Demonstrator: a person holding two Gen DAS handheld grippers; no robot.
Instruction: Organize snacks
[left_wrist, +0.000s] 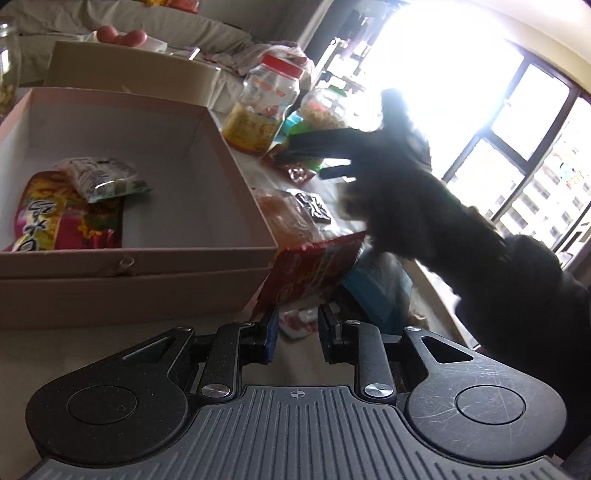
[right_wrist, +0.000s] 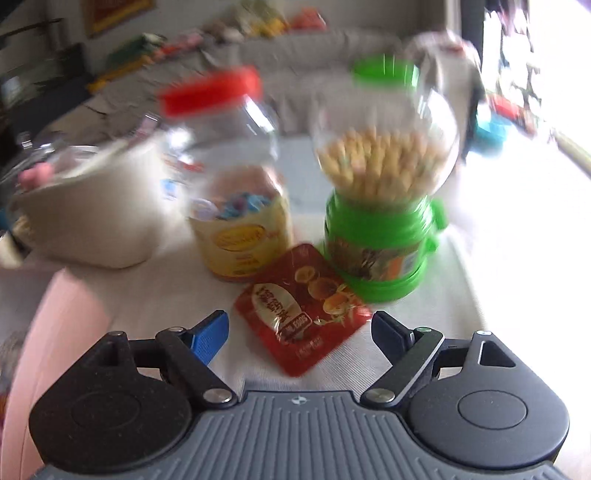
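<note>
Snack packet (right_wrist: 303, 308) before open right fingers (right_wrist: 388, 328), red-lidded jar (right_wrist: 236, 177), green dispenser (right_wrist: 380, 206) behind

The place was a home, most likely a living room in an upper-floor flat. A sofa (right_wrist: 314, 48) with a pale cover ran along the back, and a framed picture (right_wrist: 118, 13) hung on the wall beside it. A large dark-framed window (left_wrist: 517, 122) let in bright daylight and looked out onto tall apartment blocks (left_wrist: 543, 199), while a table (right_wrist: 155, 291) under a light cloth was strewn with snack packets and jars.
</note>
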